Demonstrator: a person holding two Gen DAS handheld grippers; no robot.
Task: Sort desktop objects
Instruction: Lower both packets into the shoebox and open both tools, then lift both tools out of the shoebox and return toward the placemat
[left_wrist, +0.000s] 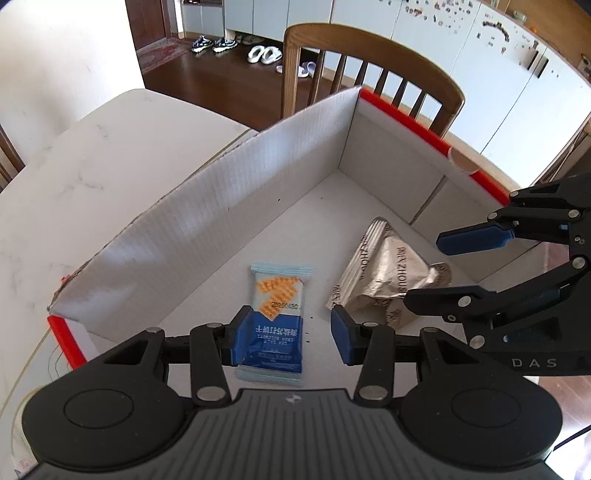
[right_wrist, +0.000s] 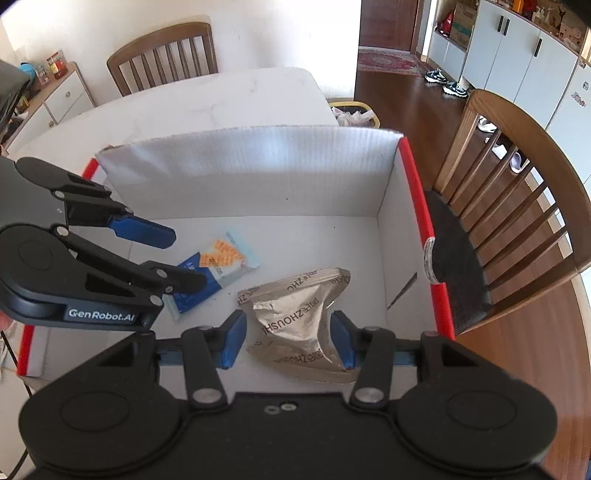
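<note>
A white cardboard box (left_wrist: 207, 229) with red edges stands on the white table; it also shows in the right wrist view (right_wrist: 243, 177). On its floor lie a blue and white snack packet (left_wrist: 275, 314) (right_wrist: 218, 269) and a crumpled silver-beige foil pouch (left_wrist: 388, 273) (right_wrist: 299, 317). My left gripper (left_wrist: 291, 334) is open above the blue packet, jaws either side of its lower end. My right gripper (right_wrist: 288, 338) is open above the foil pouch, jaws either side of it. Each gripper also shows in the other's view, the left (right_wrist: 170, 258) and the right (left_wrist: 424, 269).
A wooden chair (left_wrist: 369, 66) stands just beyond the box's far side; it also shows in the right wrist view (right_wrist: 517, 206). A second chair (right_wrist: 162, 51) is at the table's far end. A small bin (right_wrist: 352, 110) sits on the floor past the table edge.
</note>
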